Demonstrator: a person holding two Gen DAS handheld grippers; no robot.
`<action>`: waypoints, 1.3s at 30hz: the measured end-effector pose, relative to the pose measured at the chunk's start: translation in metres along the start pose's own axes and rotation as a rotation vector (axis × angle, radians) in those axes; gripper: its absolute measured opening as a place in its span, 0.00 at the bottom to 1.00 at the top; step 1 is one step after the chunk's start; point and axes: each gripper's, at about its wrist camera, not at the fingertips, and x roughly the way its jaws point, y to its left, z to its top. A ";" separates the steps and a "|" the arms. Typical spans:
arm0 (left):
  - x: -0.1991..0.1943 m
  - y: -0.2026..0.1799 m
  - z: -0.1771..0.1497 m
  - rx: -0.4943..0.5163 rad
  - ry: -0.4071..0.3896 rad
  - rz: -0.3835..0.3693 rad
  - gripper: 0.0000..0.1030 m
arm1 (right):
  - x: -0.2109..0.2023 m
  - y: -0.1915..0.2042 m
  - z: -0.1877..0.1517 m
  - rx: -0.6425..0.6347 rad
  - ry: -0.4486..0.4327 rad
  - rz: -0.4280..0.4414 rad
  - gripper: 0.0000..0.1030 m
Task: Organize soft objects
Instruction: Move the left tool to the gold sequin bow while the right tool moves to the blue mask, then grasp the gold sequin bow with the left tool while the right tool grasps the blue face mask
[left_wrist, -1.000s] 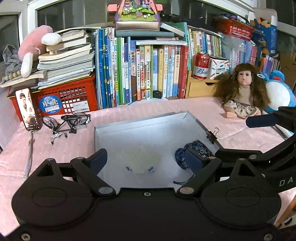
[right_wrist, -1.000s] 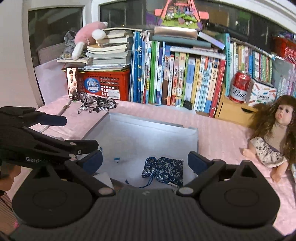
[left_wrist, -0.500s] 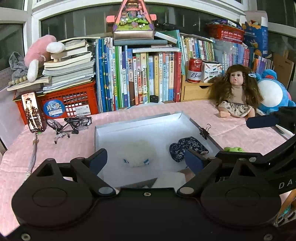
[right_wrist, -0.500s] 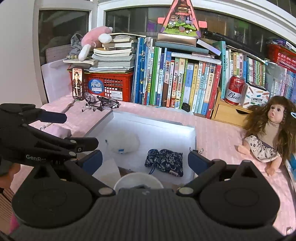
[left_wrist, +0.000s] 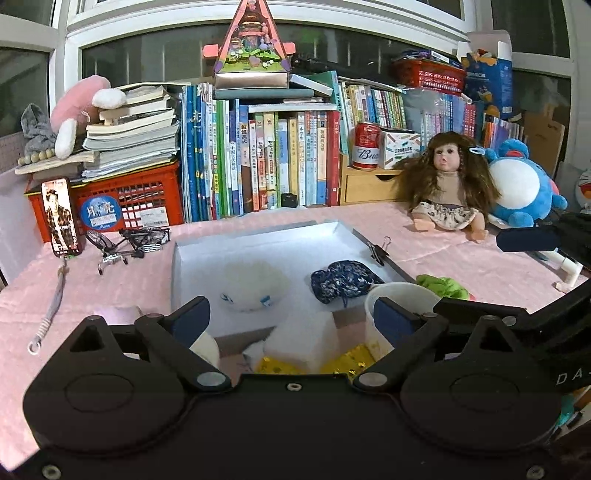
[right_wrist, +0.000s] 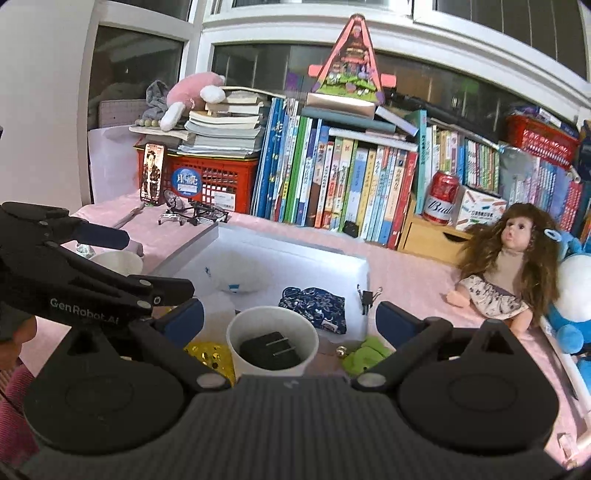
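A white shallow box (left_wrist: 258, 240) (right_wrist: 295, 254) lies on the pink table. In it lie a white fluffy plush (left_wrist: 251, 284) (right_wrist: 236, 273) and a dark blue floral pouch (left_wrist: 341, 280) (right_wrist: 314, 302). A green soft toy (left_wrist: 441, 286) (right_wrist: 365, 356) lies just outside the box's near right corner. My left gripper (left_wrist: 291, 317) is open and empty, raised above the box's near edge. My right gripper (right_wrist: 290, 317) is open and empty, above a white paper cup (right_wrist: 272, 341) that holds a black charger.
A doll (left_wrist: 447, 188) (right_wrist: 506, 266) and a blue plush (left_wrist: 521, 188) sit at the right. Books (left_wrist: 266, 155), a red crate (left_wrist: 110, 199), a phone (left_wrist: 61, 218), a model bicycle (left_wrist: 129, 240) and a can (left_wrist: 365, 146) line the back. A gold sequin item (left_wrist: 332, 363) and white foam (left_wrist: 303, 339) lie near the front.
Both grippers have pulled back and up from the box. The cup, foam, gold item and green toy have come into view in front.
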 end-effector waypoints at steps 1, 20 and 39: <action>-0.001 0.000 -0.002 0.001 -0.004 -0.001 0.93 | -0.001 0.000 -0.002 0.001 -0.005 -0.001 1.00; 0.013 -0.002 -0.057 -0.033 0.029 -0.013 0.98 | -0.004 -0.018 -0.055 0.117 -0.043 -0.053 1.00; 0.014 -0.006 -0.085 -0.020 0.070 -0.025 0.64 | -0.002 -0.042 -0.098 0.223 0.077 -0.146 0.89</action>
